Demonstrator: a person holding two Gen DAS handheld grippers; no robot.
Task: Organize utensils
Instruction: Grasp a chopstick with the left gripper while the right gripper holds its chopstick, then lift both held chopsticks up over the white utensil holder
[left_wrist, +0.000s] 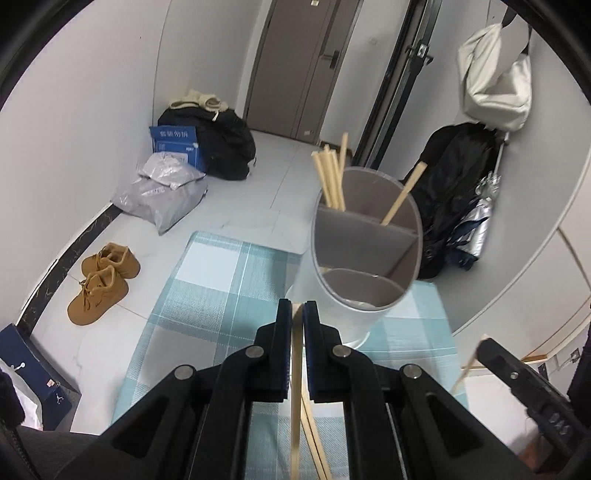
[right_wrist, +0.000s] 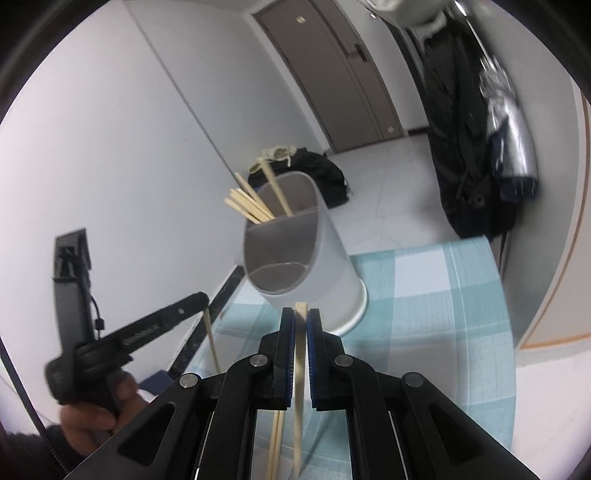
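- Room: pale tiled floor (left_wrist: 266, 184) and white walls are filling the upper half of both views, with a grey-brown door (left_wrist: 295, 66) at top centre, dark coats hanging (left_wrist: 454, 192) at the right, and tan suede shoes (left_wrist: 101, 282) lying at the left edge.
- Surface: a teal-and-white checked woven mat (left_wrist: 207, 295) is covering the table and running from centre to bottom of each frame.
- Holder: a white cylindrical utensil holder with grey inner dividers (left_wrist: 332, 306) is standing on the mat, centre-right in the left view and centre in the right view (right_wrist: 332, 266). Its far compartments are already holding pale wooden chopsticks (left_wrist: 330, 181); the near curved compartment appears to be holding none.
- Left gripper (left_wrist: 297, 314): its jaws are clamping a pale wooden chopstick (left_wrist: 295, 398), long axis running along the fingers towards the bottom of the frame. A second stick is lying beside it lower down; whether that one is gripped cannot be told.
- Right gripper (right_wrist: 301, 319): its jaws are closing on another wooden chopstick (right_wrist: 298, 387), the tip showing just past the pads.
- Key relation: the holder's opening is lying directly ahead of and above both sets of jaws, tilted towards the upper frame. Both grippers are sitting close to its base; judging from the framing, the right one looks slightly better centred on it.
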